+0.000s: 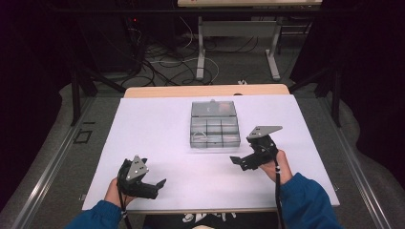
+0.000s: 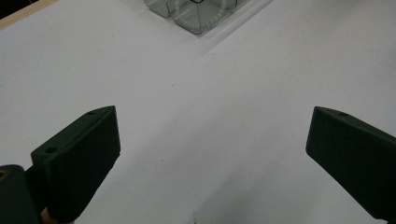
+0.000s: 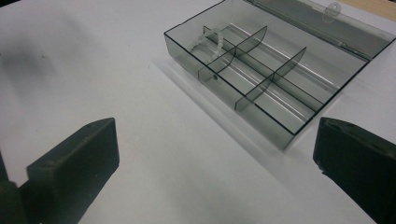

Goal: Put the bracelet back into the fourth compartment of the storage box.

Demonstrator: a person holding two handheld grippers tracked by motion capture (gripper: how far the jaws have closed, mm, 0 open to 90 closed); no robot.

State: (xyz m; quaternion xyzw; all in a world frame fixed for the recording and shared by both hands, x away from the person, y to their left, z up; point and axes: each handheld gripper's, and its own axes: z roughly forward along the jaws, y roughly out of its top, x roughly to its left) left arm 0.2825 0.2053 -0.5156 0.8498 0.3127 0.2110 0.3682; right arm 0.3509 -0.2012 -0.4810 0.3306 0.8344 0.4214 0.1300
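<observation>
Clear box point(image 1: 214, 124) sits in middle of desk point(image 1: 157, 124), lid flipped open at far side. Little walls split box into small rooms. Small white curly thing point(image 3: 208, 38) lies in one corner room. Left gripper point(image 1: 152, 186) low near front edge, jaws wide apart, holding nothing. Right gripper point(image 1: 239, 161) near box, jaws wide apart too, empty. Looks ready to reach in.

Two black, blocky jaws of the left gripper point(image 2: 212, 154) rise from the bottom corners, spread wide apart with nothing between them. Beneath lies a white table surface point(image 2: 196, 107). At the top edge sits a corner of a clear, smoke-tinted plastic compartment box point(image 2: 198, 16), well beyond the jaws.
</observation>
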